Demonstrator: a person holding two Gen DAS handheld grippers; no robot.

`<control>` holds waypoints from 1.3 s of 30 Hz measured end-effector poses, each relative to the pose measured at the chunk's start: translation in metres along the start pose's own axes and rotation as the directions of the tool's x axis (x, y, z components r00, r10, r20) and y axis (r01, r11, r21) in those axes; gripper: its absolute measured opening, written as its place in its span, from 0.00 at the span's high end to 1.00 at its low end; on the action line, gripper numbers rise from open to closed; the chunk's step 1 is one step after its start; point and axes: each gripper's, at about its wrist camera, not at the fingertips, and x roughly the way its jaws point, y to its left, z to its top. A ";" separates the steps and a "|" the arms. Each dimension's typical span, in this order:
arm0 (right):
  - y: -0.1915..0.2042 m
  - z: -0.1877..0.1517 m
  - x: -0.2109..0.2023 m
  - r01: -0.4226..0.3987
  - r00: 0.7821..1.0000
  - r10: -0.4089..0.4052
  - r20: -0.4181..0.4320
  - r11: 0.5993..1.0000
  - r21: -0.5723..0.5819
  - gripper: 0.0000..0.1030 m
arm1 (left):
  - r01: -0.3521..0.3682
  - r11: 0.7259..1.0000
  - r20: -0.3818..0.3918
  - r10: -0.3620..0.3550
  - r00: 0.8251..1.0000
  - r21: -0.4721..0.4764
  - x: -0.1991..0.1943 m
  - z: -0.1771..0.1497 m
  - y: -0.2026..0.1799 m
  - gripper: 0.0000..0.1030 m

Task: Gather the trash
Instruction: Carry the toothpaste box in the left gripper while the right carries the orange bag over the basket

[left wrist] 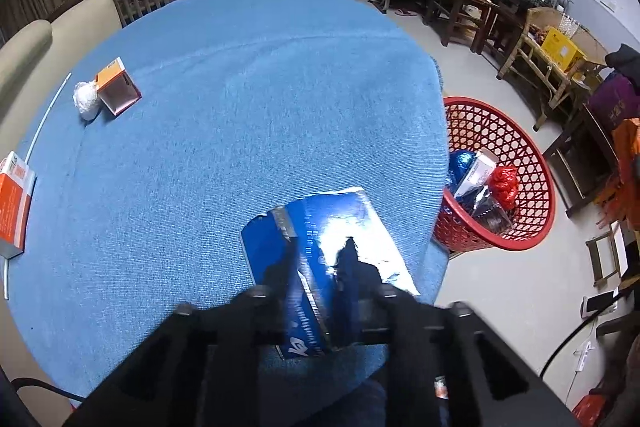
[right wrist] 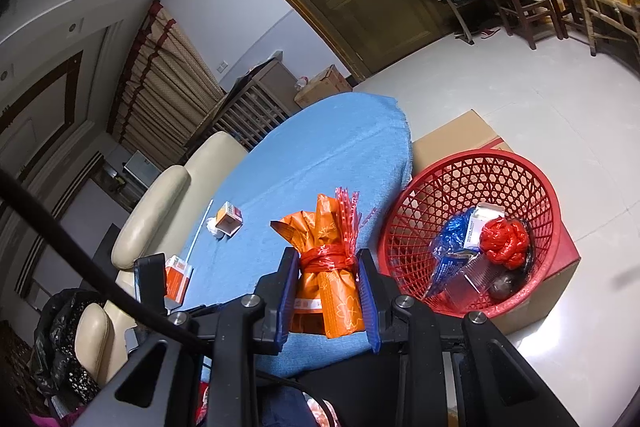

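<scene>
A blue and silver foil packet (left wrist: 352, 219) lies near the front edge of the blue tablecloth (left wrist: 240, 107). My left gripper (left wrist: 319, 251) points down onto it, and both fingertips pinch a raised fold of the packet. In the right wrist view my right gripper (right wrist: 326, 287) is shut on an orange paper bundle (right wrist: 332, 227) tied with red plastic, held over the table's near edge. A red lattice basket (left wrist: 472, 103) (right wrist: 472, 163) stands just right of the table, with a blue foil bag, a white carton and a red bag inside.
On the cloth lie a small orange-white box (left wrist: 118, 87) beside a white crumpled wad (left wrist: 86, 99), an orange box (left wrist: 14, 203) and a white stick (left wrist: 48, 115). The basket rests on a cardboard box (right wrist: 460, 135). A cream sofa (right wrist: 160, 203) borders the table; wooden chairs (left wrist: 464, 3) stand behind.
</scene>
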 end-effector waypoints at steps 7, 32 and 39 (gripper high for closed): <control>-0.001 -0.001 0.004 -0.005 1.000 0.005 -0.010 1.000 -0.001 0.70 | 0.004 1.000 0.021 -0.005 1.000 0.015 -0.005 0.002 -0.008 0.25; -0.002 -0.002 -0.003 -0.002 1.000 0.002 0.014 1.000 0.001 0.70 | -0.021 0.998 0.194 0.009 0.981 0.062 -0.056 0.035 -0.033 0.37; -0.002 0.001 -0.012 0.005 0.999 -0.005 0.033 1.000 0.002 0.70 | -0.111 0.983 0.304 0.062 0.951 0.145 -0.085 0.051 -0.064 0.37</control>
